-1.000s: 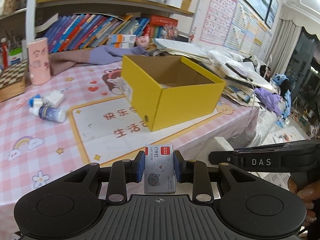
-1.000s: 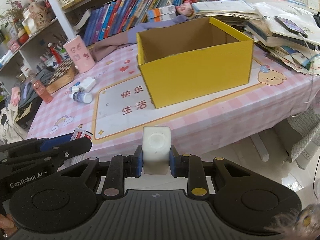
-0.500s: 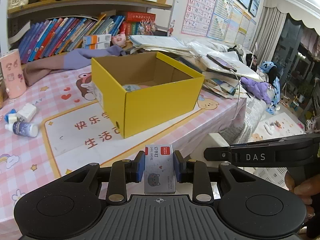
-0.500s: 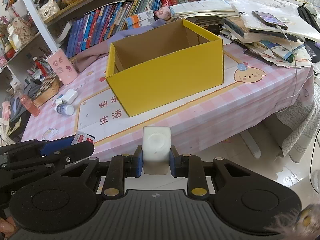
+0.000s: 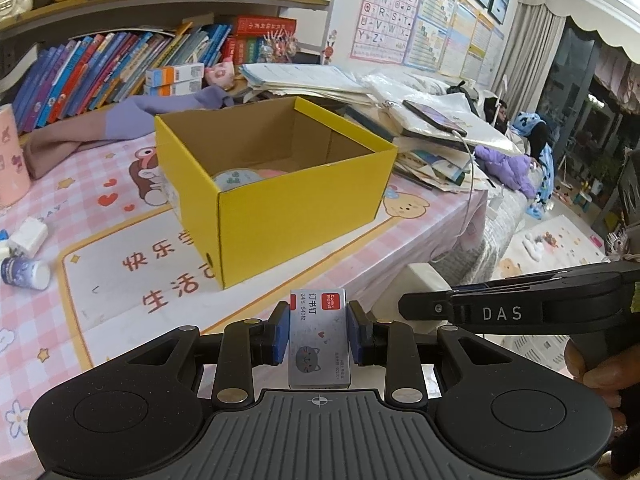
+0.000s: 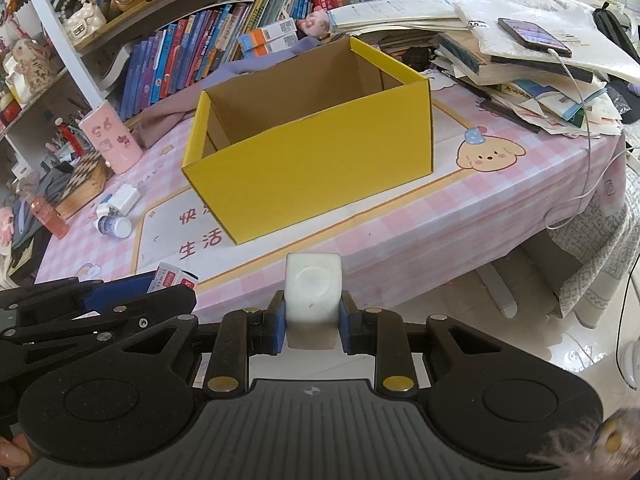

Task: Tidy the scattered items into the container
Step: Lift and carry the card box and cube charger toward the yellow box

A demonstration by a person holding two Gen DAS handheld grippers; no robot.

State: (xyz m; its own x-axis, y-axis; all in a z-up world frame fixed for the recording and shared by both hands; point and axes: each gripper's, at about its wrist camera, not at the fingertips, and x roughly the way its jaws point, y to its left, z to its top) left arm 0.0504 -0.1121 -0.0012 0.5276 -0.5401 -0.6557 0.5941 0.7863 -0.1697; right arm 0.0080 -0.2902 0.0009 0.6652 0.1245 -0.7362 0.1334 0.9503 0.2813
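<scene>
The left gripper (image 5: 319, 338) had its jaws clenched on a staple box (image 5: 319, 336), the right gripper (image 6: 312, 317) on a white cube (image 6: 313, 295), perhaps an eraser, both near the yellow box (image 6: 320, 160) on the table (image 6: 460, 216).

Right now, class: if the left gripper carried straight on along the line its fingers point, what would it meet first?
Probably the pink checked tablecloth at the table's near edge, short of the yellow box. The left gripper, shut on a staples box, points downward; depth is uncertain.
</scene>
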